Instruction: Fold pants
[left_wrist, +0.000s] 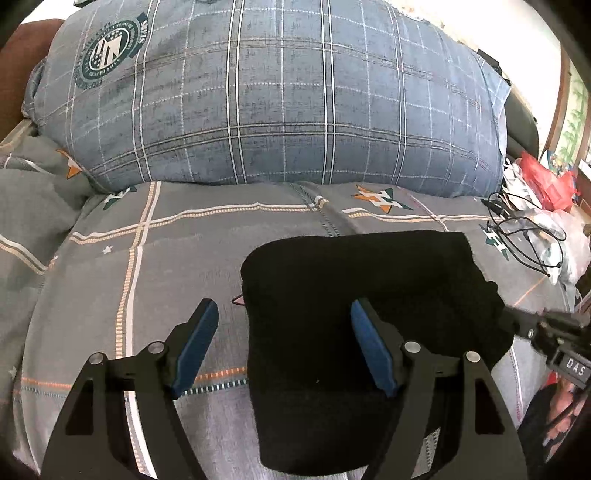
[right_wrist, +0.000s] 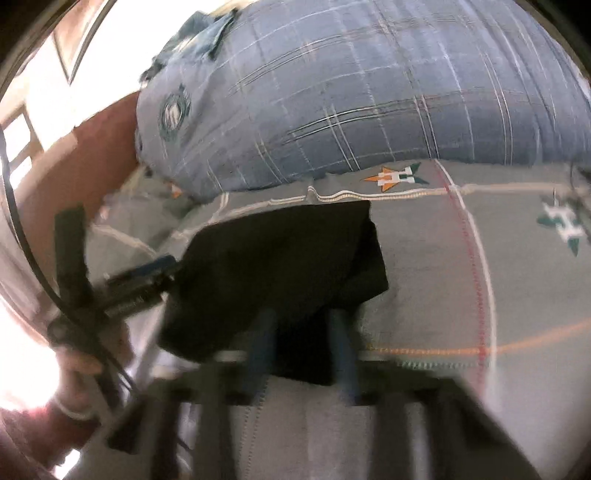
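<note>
The black pants (left_wrist: 362, 314) lie folded into a compact block on the grey bedsheet (left_wrist: 177, 258). My left gripper (left_wrist: 282, 314) is open and empty, its blue pads straddling the block's left edge just above it. In the right wrist view the pants (right_wrist: 280, 266) sit ahead of my right gripper (right_wrist: 301, 317), which is blurred; its blue fingers (right_wrist: 264, 343) stand a small gap apart over the pants' near edge. The right gripper also shows at the pants' right edge in the left wrist view (left_wrist: 528, 321). The left gripper shows at the left in the right wrist view (right_wrist: 147, 273).
A large blue plaid pillow (left_wrist: 280, 92) fills the bed's far side. Black cables (left_wrist: 524, 236) and plastic bags (left_wrist: 546, 181) lie at the bed's right edge. A brown headboard (right_wrist: 74, 177) stands at the left. Open sheet (right_wrist: 480, 277) lies right of the pants.
</note>
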